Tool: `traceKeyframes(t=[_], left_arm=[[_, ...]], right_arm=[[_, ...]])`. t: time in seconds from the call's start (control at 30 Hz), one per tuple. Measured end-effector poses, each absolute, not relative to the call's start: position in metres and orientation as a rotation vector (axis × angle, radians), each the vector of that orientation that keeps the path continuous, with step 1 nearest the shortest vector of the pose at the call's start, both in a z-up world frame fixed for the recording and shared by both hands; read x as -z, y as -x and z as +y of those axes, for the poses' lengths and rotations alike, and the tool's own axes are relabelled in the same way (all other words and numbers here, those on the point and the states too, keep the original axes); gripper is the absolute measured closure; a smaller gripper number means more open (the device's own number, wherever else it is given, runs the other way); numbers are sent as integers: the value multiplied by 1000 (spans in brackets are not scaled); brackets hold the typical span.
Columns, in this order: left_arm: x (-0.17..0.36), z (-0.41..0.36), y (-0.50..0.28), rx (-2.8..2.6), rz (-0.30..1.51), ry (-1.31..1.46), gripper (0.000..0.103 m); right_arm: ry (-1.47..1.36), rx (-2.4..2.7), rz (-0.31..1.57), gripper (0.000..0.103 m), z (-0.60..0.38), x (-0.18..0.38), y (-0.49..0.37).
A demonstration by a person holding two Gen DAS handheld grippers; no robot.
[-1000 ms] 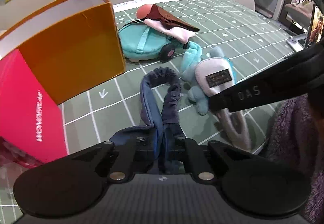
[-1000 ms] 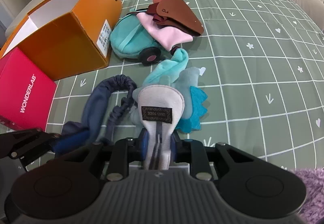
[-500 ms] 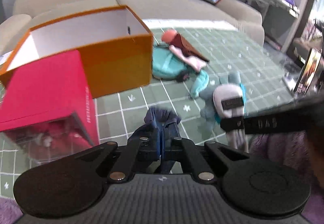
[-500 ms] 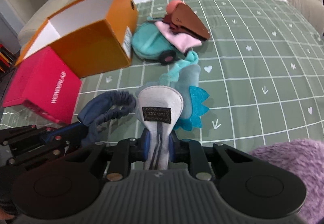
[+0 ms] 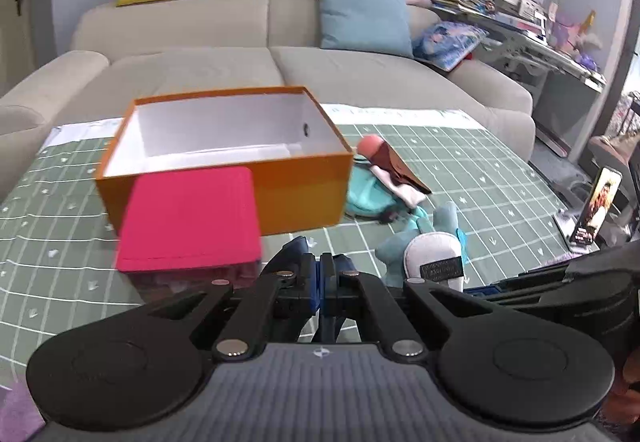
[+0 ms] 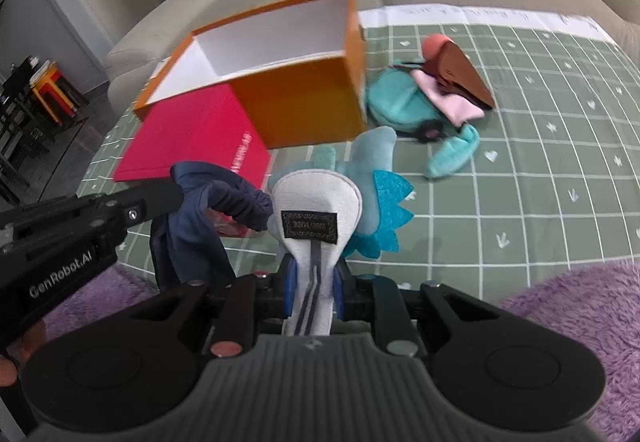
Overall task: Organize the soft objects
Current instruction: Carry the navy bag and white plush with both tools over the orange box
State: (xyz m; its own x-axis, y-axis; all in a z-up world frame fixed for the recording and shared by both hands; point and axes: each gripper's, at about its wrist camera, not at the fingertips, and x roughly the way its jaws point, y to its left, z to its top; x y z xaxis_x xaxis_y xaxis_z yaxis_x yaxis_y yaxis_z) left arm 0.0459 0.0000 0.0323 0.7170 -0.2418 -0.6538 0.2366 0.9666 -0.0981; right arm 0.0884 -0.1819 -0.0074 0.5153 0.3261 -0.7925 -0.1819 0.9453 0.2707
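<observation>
Both grippers rose: left gripper (image 5: pixel 322 274) "GenRobot.AI" fingers clench navy cloth (image 6: pixel 200 218); right gripper (image 6: pixel 314 282) grasps plush (image 6: pixel 320 202)

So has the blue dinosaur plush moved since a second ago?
Yes. The blue dinosaur plush, clamped in the right gripper, has come up off the green mat and closer to the orange box.

Left claw (image 5: pixel 325 276) around, seemingly, navy fabric (image 5: pixel 298 248)
</observation>
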Motion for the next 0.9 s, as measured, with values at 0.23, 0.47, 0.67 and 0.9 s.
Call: traceKeyframes(t=[0.23, 0.47, 0.67, 0.9], left_arm=[[-59, 19, -52, 228, 653, 24, 102], [-86, 34, -76, 219, 587, -5, 102], [-102, 46, -106, 210, 555, -58, 102], [-109, 60, -144, 201, 539, -99, 102]], right_arm=[[-112, -344, 948, 86, -158, -15, -90], [-84, -384, 897, 86, -140, -37, -108], [-50, -427, 850, 86, -120, -55, -134], [-18, -460, 812, 86, -96, -69, -173]])
